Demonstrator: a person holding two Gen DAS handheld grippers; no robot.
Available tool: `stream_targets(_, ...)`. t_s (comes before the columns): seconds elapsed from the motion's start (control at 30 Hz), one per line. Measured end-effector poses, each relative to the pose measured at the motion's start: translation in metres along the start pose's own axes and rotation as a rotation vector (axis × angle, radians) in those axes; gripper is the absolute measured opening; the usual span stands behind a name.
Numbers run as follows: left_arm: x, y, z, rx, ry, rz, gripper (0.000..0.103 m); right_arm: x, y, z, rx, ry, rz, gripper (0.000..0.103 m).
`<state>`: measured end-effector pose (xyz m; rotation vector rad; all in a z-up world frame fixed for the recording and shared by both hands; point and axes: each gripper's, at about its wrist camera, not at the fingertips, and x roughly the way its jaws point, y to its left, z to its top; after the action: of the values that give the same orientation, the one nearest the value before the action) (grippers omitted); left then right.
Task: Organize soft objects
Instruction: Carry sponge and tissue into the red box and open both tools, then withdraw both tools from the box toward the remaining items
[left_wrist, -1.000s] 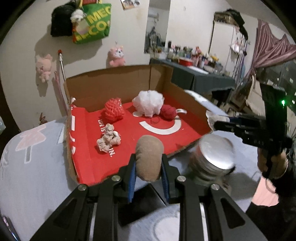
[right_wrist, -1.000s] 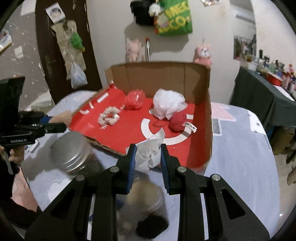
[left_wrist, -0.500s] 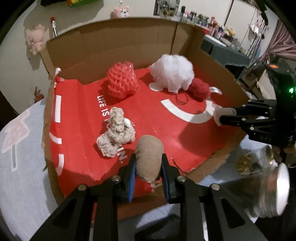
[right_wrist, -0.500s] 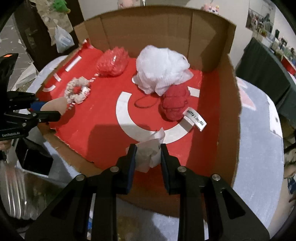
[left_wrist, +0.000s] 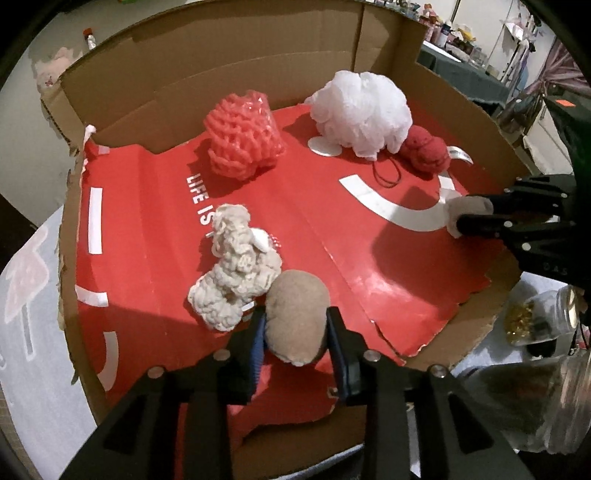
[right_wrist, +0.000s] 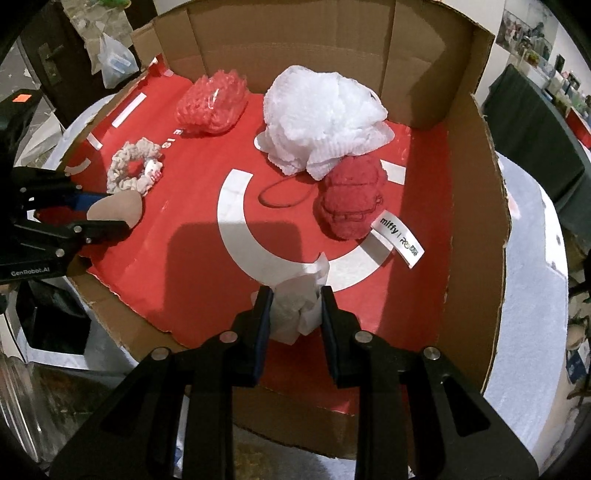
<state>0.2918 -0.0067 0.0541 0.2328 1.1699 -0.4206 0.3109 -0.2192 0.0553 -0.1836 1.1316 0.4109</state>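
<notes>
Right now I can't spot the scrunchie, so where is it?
In the left wrist view the scrunchie lies on the box's red floor, left of centre, touching the tan pad.

White capitals reading "LIFE IS", then cut off, run across the red lining (left_wrist: 155, 229) of the cardboard box, at about ten o'clock from its centre. A white fabric tag (right_wrist: 397, 242) on the dark red plush (right_wrist: 351, 199), at four o'clock, reads "miffy |", with a second word too small to read. "GenRobot.AI" is printed on the left gripper (right_wrist: 110, 218) body at nine o'clock.
</notes>
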Motion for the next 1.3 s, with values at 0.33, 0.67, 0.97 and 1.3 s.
stream_targets(0.33, 0.000, 0.000, -0.002, 0.002, -0.010, 0.003, 0.047, 0.003, 0.002, 0.003, -0.004, 0.021, -0.018, 0.026)
stream_targets(0.67, -0.015, 0.001, -0.010, -0.012, -0.062, -0.019, 0.059, -0.004, 0.018, 0.002, -0.056, -0.018, -0.041, 0.059)
stream_targets(0.97, -0.086, -0.003, -0.035, -0.072, -0.279, -0.040, 0.087, -0.075, 0.020, -0.003, 0.004, -0.221, -0.119, 0.067)
stream_targets(1.3, -0.151, -0.041, -0.080, -0.153, -0.546, 0.029, 0.102, -0.176, 0.056, -0.070, 0.006, -0.540, -0.164, 0.076)
